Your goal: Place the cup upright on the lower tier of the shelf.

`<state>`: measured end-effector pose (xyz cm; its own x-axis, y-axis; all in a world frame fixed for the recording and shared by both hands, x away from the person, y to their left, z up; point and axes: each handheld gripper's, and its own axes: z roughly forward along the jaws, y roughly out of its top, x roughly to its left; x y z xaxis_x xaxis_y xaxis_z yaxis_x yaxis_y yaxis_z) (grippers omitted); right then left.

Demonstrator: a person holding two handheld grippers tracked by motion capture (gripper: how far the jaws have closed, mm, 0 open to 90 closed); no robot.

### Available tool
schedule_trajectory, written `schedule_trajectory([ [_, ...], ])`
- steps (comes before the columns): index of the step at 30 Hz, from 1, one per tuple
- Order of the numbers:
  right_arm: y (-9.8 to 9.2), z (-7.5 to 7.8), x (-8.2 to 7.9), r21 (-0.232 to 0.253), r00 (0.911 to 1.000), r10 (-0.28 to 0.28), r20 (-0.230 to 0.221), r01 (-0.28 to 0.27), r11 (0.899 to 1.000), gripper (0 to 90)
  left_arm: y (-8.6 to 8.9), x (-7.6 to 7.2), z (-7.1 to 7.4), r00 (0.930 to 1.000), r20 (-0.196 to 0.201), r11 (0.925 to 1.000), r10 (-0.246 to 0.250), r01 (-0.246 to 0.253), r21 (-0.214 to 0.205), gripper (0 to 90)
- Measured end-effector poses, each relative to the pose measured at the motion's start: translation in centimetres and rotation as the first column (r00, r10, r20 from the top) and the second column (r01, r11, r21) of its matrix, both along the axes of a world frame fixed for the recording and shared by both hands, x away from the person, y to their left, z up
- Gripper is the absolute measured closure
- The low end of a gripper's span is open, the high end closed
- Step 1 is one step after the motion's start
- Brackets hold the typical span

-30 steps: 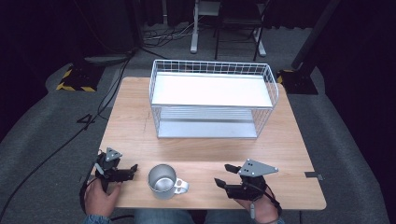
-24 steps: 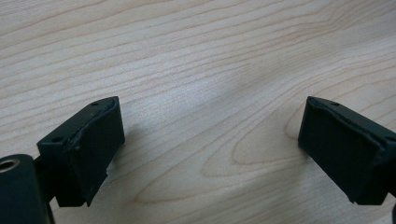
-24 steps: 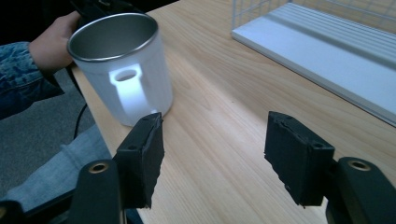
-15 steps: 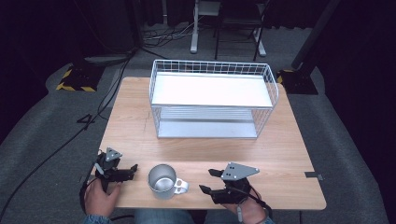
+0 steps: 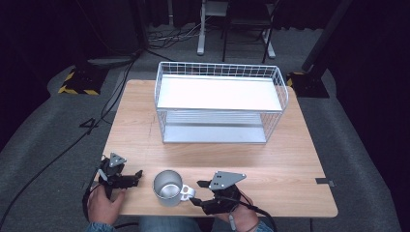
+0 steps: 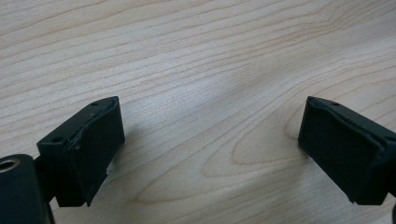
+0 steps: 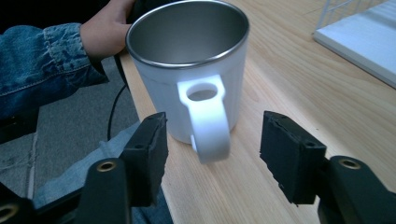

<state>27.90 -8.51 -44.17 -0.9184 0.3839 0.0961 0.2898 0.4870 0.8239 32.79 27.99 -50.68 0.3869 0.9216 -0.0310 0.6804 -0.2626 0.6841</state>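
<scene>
One white mug with a bare steel inside (image 5: pixel 168 188) stands upright on the pale wooden table (image 5: pixel 145 125), close to the near edge and about midway between the two hands, its mouth facing straight up. Its single white handle (image 5: pixel 187 193), a flat loop with a round hole, sticks out toward the person's right, pointing at the right gripper (image 5: pixel 199 193). In the right gripper view the handle (image 7: pixel 205 116) hangs squarely in the gap between the two black jaws, which are spread wide on either side of it and touch neither the handle nor the mug (image 7: pixel 191 65). The left gripper (image 5: pixel 137 175) lies low over bare wood just to the left of the mug, held by a hand (image 5: pixel 104 205) in a blue denim sleeve (image 7: pixel 42 60); its two jaws are also spread well apart, with nothing but table grain between them. Farther back, across the middle of the table, stands one white wire rack (image 5: pixel 220 101) with two shelves, its long side running left to right, well apart from the mug and both grippers.
</scene>
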Motion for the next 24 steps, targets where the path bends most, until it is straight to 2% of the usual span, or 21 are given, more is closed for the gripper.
schedule_trajectory([
  [8, 1.8, -0.5, 0.6, -0.055, 0.9985, 0.055, 0.001, -0.054, 0.997, 55.0, 0.0, 0.0, 0.0, 1.0000, 0.000, 1.0000, 0.000, 0.000, 0.000, 7.3],
  [11, 2.0, -0.6, 0.7, -0.063, 0.9983, 0.058, 0.007, -0.058, 0.996, 57.5, 0.0, 0.0, 0.0, 1.0000, 0.000, 1.0000, 0.001, -0.001, 0.000, 7.3],
  [14, 2.3, -0.7, 1.0, -0.066, 0.9973, 0.073, -0.007, -0.074, 0.995, 62.2, 0.0, 0.0, 0.0, 1.0000, 0.000, 1.0000, -0.001, 0.001, 0.001, 7.3],
  [15, 2.4, -0.7, 1.0, -0.081, 0.9969, 0.078, -0.008, -0.079, 0.994, 65.6, 0.0, 0.0, 0.0, 1.0000, 0.000, 1.0000, 0.000, 0.000, 0.000, 7.3],
  [19, 2.5, -0.8, 1.0, -0.096, 0.9968, 0.079, 0.003, -0.079, 0.992, 68.8, 0.0, 0.0, 0.0, 1.0000, 0.000, 1.0000, 0.000, 0.000, 0.000, 7.3],
  [20, 2.5, -0.7, 0.9, -0.110, 0.9960, 0.086, 0.027, -0.082, 0.991, 70.0, 0.0, 0.0, 0.0, 1.0000, 0.000, 1.0000, 0.000, 0.000, 0.000, 7.3],
  [21, 2.5, -0.7, 0.9, -0.110, 0.9960, 0.086, 0.027, -0.082, 0.991, 70.0, 0.0, 0.0, 0.0, 1.0000, 0.000, 1.0000, 0.000, 0.000, 0.000, 7.3],
  [22, 2.6, -0.7, 0.6, -0.122, 0.9942, 0.092, 0.056, -0.085, 0.989, 70.9, 0.0, 0.0, 0.0, 1.0000, 0.000, 1.0000, 0.000, 0.000, 0.000, 7.3],
  [24, 2.7, -0.7, 0.5, -0.124, 0.9936, 0.093, 0.064, -0.085, 0.989, 71.0, 0.0, 0.0, 0.0, 1.0000, 0.000, 1.0000, 0.000, 0.000, 0.000, 7.3],
])
